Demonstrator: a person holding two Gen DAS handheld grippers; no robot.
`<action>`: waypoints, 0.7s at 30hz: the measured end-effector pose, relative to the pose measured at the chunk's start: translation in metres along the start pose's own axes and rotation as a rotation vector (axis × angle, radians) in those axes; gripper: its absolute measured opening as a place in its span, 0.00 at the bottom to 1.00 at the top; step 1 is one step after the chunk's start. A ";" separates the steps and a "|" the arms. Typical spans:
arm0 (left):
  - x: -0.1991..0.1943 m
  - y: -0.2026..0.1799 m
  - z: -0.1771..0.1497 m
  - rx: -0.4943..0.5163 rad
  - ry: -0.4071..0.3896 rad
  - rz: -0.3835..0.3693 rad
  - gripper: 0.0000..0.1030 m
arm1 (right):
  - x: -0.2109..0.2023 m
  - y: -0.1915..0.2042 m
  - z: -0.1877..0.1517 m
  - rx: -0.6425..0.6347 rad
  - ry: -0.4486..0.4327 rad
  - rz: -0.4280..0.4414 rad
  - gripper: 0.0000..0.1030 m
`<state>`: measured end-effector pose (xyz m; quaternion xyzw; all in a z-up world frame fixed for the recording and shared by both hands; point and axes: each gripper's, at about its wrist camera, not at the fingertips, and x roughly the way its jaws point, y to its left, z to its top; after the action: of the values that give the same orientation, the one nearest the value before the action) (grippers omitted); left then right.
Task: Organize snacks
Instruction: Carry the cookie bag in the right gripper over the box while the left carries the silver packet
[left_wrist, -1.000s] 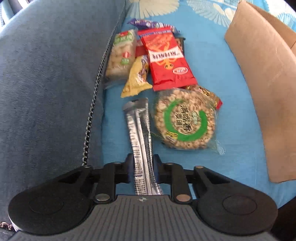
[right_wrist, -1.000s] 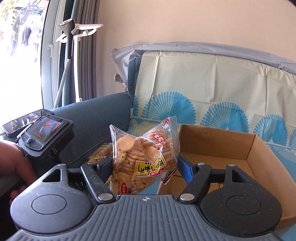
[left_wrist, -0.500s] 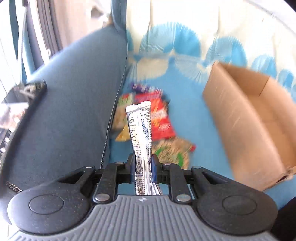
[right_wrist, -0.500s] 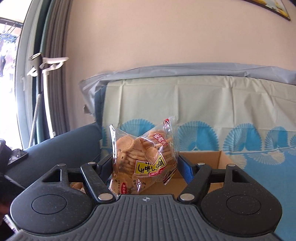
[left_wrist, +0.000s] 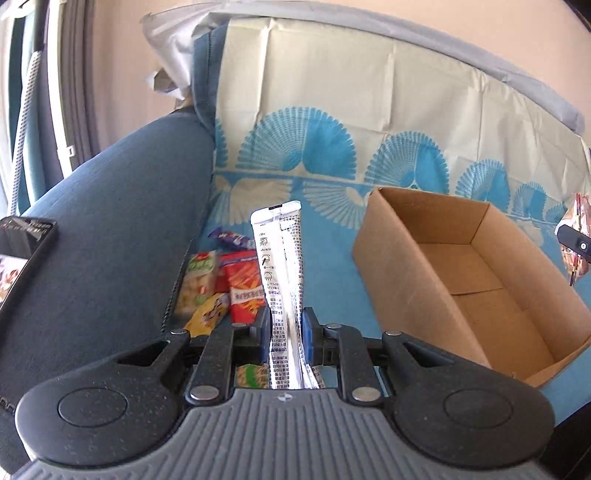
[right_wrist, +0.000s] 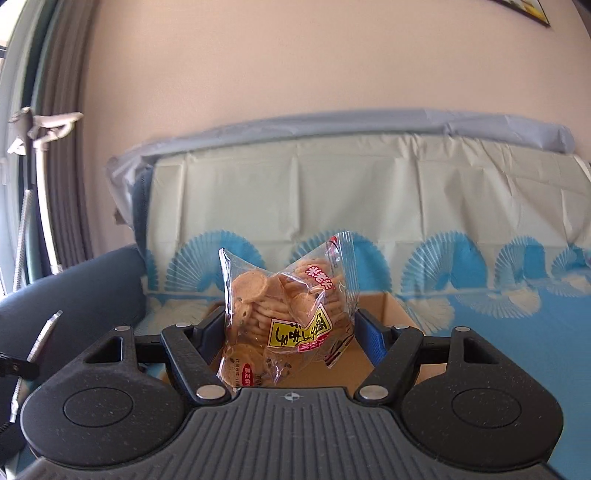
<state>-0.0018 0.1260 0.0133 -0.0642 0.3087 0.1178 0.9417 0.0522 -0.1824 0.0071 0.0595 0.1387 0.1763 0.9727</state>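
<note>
My left gripper (left_wrist: 283, 332) is shut on a long silver stick pack (left_wrist: 282, 266), which stands upright above the sofa seat. Below it lies a pile of snack packets (left_wrist: 221, 284) against the blue armrest. An open cardboard box (left_wrist: 469, 280) sits to the right, with nothing inside. My right gripper (right_wrist: 291, 332) is shut on a clear bag of round crackers (right_wrist: 288, 314), held up in front of the cardboard box (right_wrist: 384, 306). A tip of the right gripper (left_wrist: 576, 243) shows at the far right edge of the left wrist view.
The blue sofa armrest (left_wrist: 110, 240) rises on the left with a phone (left_wrist: 22, 251) lying on it. A blue and cream patterned cover (left_wrist: 332, 122) drapes the seat and backrest. The left gripper's silver pack (right_wrist: 40, 343) shows at the left of the right wrist view.
My left gripper lifted the silver pack off the seat and tilted up, bringing the box and backrest into view. My right gripper swung right with the cracker bag, toward the box.
</note>
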 end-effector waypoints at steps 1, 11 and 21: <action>0.002 -0.003 0.002 0.000 -0.008 -0.004 0.18 | 0.001 -0.006 0.001 0.011 -0.003 -0.012 0.72; 0.019 -0.057 0.018 -0.024 -0.096 -0.123 0.18 | 0.009 -0.050 -0.002 0.099 0.021 -0.067 0.72; 0.047 -0.120 0.026 0.045 -0.105 -0.206 0.18 | 0.008 -0.052 -0.004 0.071 0.026 -0.074 0.73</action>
<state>0.0808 0.0234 0.0116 -0.0684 0.2533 0.0165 0.9648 0.0751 -0.2278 -0.0069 0.0864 0.1595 0.1361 0.9739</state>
